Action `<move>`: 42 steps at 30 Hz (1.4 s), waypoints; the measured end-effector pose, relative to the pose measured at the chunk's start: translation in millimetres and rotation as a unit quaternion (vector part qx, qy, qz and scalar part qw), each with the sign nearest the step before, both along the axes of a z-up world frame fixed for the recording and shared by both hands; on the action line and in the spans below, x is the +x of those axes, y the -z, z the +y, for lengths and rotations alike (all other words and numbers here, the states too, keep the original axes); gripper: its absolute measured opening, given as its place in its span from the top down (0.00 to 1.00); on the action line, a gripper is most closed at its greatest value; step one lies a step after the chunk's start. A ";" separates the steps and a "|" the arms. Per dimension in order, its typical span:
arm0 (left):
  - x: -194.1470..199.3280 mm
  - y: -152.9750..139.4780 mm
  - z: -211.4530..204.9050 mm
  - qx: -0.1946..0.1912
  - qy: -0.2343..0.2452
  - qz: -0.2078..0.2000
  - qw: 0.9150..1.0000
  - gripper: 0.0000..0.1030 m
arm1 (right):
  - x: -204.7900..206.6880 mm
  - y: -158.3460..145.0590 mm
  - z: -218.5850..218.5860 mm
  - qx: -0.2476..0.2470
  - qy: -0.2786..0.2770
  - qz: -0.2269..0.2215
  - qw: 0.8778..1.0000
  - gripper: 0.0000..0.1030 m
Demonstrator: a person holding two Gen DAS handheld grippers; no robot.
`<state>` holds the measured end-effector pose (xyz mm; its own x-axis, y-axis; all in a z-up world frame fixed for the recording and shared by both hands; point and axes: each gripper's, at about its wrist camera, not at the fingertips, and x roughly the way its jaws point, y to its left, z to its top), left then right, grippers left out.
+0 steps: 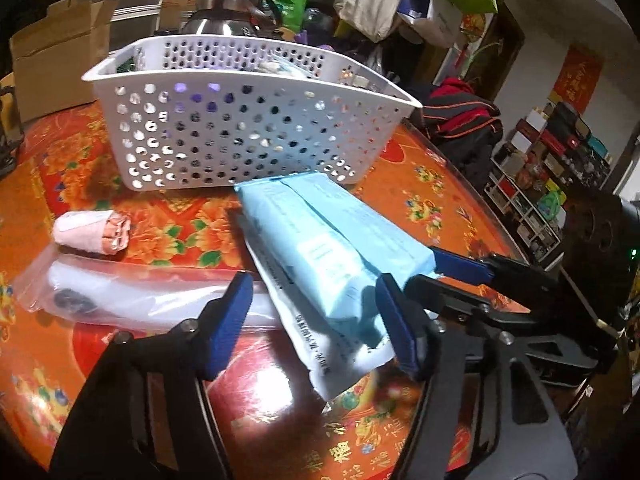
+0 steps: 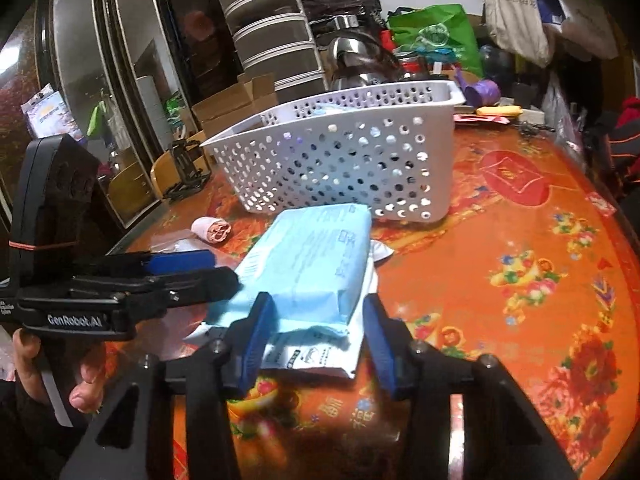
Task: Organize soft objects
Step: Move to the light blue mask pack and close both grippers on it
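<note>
Right wrist view: on the red flowered counter [image 2: 520, 240], the pale blue packet [image 2: 312, 256] lies atop a white printed pouch [image 2: 316, 354], at 6 o'clock of the white perforated basket [image 2: 340, 152]. The right claw [image 2: 316, 336] straddles its near end, half-closed, pads not clearly pressing. The left claw [image 2: 224, 268], marked "GenRobot.AI" and held by a hand [image 2: 48, 372], reaches from 9 o'clock, its grip unclear.

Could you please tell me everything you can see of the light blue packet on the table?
The light blue packet is a soft, flat plastic-wrapped pack with faint print and a seam along its length. It lies on a white printed pouch, its far end at the white perforated basket. The left gripper and right gripper both straddle its near end.
</note>
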<state>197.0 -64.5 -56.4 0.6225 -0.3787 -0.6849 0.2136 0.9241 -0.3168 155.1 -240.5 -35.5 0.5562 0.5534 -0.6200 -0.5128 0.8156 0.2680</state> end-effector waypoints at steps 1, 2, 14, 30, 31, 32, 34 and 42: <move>1.4 1.2 0.3 -0.006 0.003 0.003 1.000 0.48 | 0.9 -0.1 2.2 -0.002 -0.002 -0.001 1.000 0.58; 4.4 2.7 -0.1 -0.013 0.008 0.009 1.000 0.49 | 1.2 -0.1 4.0 -0.004 -0.005 -0.001 1.000 0.58; 19.7 13.8 4.5 -0.051 0.042 0.034 0.997 0.69 | 8.8 1.8 14.5 -0.023 -0.028 0.002 0.999 0.60; -3.2 -3.6 9.4 -0.030 0.045 -0.028 0.998 0.79 | -16.0 -15.4 30.3 -0.050 0.010 -0.050 0.997 0.88; -5.4 -6.3 11.7 -0.031 0.044 -0.030 0.998 0.79 | -17.2 -18.0 31.3 -0.049 0.011 -0.053 0.997 0.88; -7.6 -8.4 13.5 -0.031 0.044 -0.033 0.998 0.79 | -18.0 -19.9 32.3 -0.048 0.011 -0.054 0.997 0.88; -12.5 -15.2 16.9 -0.031 0.042 -0.042 0.998 0.79 | -20.1 -24.6 35.4 -0.046 0.012 -0.057 0.997 0.89; -26.6 -47.3 32.2 -0.035 0.033 -0.071 0.996 0.80 | -30.2 -50.0 45.0 -0.036 0.011 -0.075 0.996 0.90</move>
<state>170.4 -32.3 -9.1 0.6837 -0.4656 -0.5619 0.3198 0.8833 -0.3427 124.9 -195.6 14.6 0.6577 0.4973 -0.5658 -0.5242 0.8416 0.1303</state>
